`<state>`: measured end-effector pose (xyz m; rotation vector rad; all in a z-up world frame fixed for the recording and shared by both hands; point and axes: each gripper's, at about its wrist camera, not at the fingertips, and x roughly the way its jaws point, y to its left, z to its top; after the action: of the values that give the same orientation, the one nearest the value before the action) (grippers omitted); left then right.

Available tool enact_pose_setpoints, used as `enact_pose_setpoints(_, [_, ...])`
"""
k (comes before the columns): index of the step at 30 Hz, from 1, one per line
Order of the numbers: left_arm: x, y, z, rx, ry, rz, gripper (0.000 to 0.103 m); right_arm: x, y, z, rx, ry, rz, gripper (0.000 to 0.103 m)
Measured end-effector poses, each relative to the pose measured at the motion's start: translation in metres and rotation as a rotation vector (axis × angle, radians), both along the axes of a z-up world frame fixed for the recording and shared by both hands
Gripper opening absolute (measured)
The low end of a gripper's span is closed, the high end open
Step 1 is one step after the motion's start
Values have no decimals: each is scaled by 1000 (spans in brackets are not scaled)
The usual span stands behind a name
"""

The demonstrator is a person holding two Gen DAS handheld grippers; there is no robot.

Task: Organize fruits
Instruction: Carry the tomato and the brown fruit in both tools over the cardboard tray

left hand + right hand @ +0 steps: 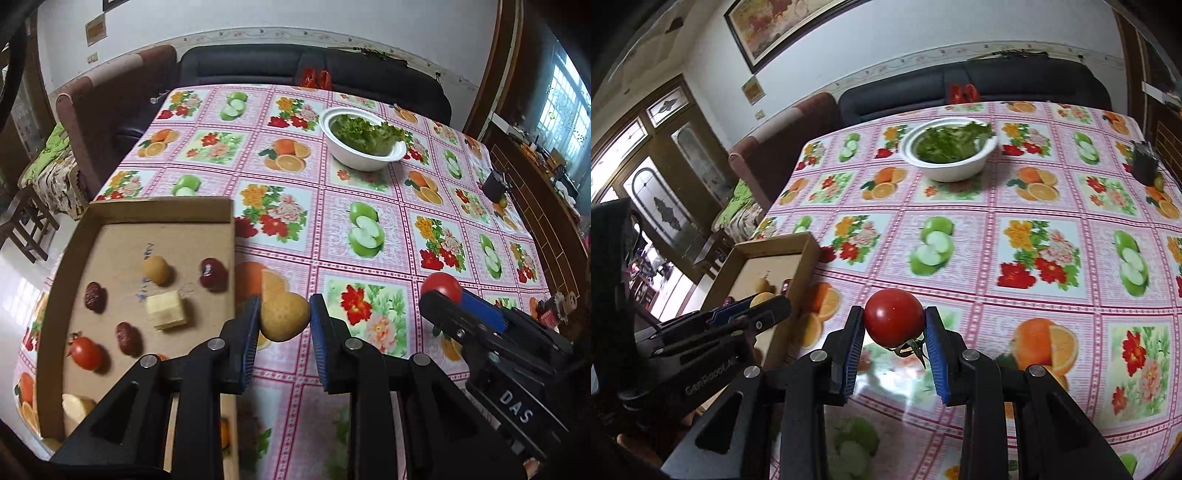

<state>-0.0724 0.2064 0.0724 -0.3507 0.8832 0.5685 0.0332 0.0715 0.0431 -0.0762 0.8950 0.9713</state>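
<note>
My left gripper (pixel 284 317) is shut on a small tan round fruit (pixel 284 319), held above the tablecloth just right of the cardboard tray (pixel 162 206). Inside the tray lie another tan fruit (pixel 156 270), red dates (pixel 211 272), a pale yellow chunk (pixel 166 309) and a small tomato (pixel 85 352). My right gripper (pixel 894 325) is shut on a red tomato (pixel 894 322) with its green stem hanging below. In the left wrist view the right gripper (pixel 448 295) sits at the right with the tomato (pixel 442 287). The left gripper (pixel 768 301) shows at the left of the right wrist view, by the tray (pixel 775 245).
A white bowl (pixel 364 158) of green leaves (pixel 945 146) stands far across the table. A small black cup (pixel 1144 166) sits near the right edge. The fruit-print tablecloth (pixel 369 240) covers the table. A dark sofa and a brown chair stand beyond it.
</note>
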Motion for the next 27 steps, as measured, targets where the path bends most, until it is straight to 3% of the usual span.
enact_pose_setpoints(13, [-41, 18, 5, 17, -12, 56, 24, -24, 31, 10, 2, -21, 89, 33])
enact_pose_setpoints(27, [-81, 55, 4, -35, -26, 131, 24, -43, 71, 15, 0, -32, 174, 33])
